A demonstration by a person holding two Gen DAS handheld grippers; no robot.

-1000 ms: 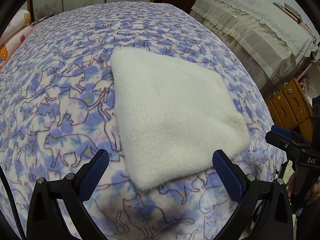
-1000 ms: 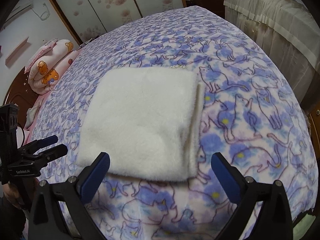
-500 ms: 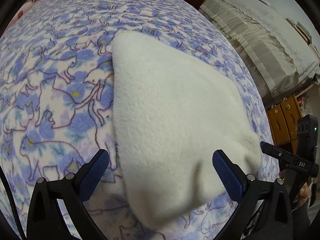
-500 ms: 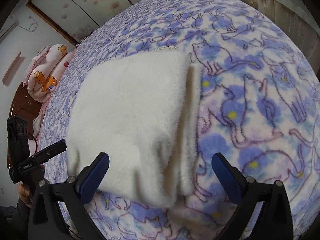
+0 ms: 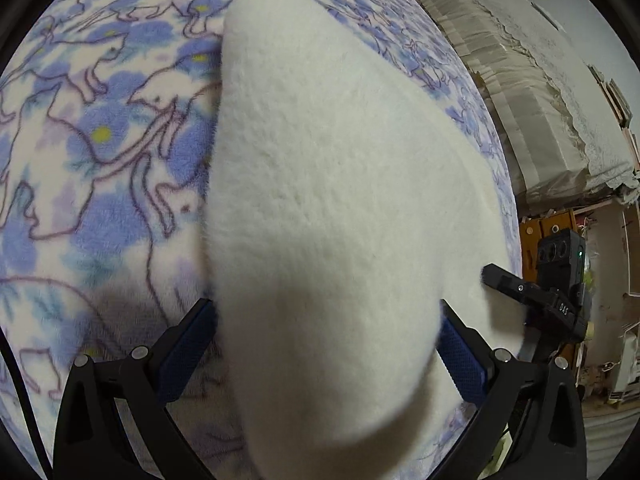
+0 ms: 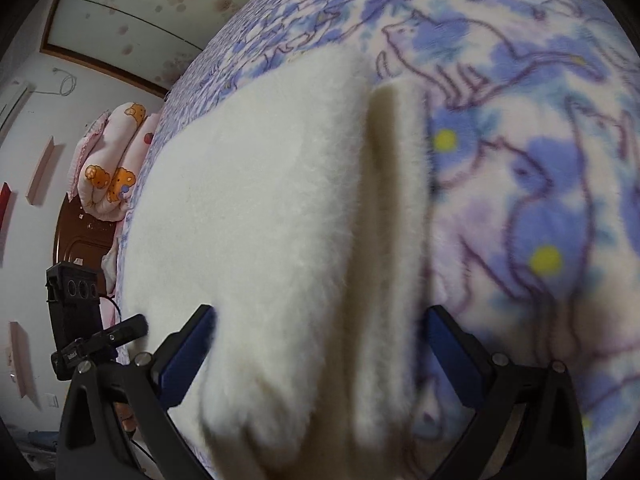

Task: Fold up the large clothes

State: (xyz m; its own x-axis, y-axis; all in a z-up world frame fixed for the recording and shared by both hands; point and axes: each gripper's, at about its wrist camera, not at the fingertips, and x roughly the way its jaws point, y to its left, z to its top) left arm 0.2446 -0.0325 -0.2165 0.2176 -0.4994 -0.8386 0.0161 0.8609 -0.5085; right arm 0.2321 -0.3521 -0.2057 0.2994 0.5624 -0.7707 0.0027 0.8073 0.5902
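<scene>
Folded white fleece garment [image 5: 340, 184] lies on the cat-print bed cover [image 5: 80, 168], near edge pushed between both tools' spread fingers. Left tool [image 5: 324, 348] open, straddling one corner; right tool [image 6: 320, 352] open, straddling the layered fold edge [image 6: 396, 208]. Bare bed cover around the far edges.

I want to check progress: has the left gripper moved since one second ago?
Yes. The left gripper has moved forward toward the folded white garment, which lies on the cat-print blanket. Its near edge now sits between the open fingers.
</scene>
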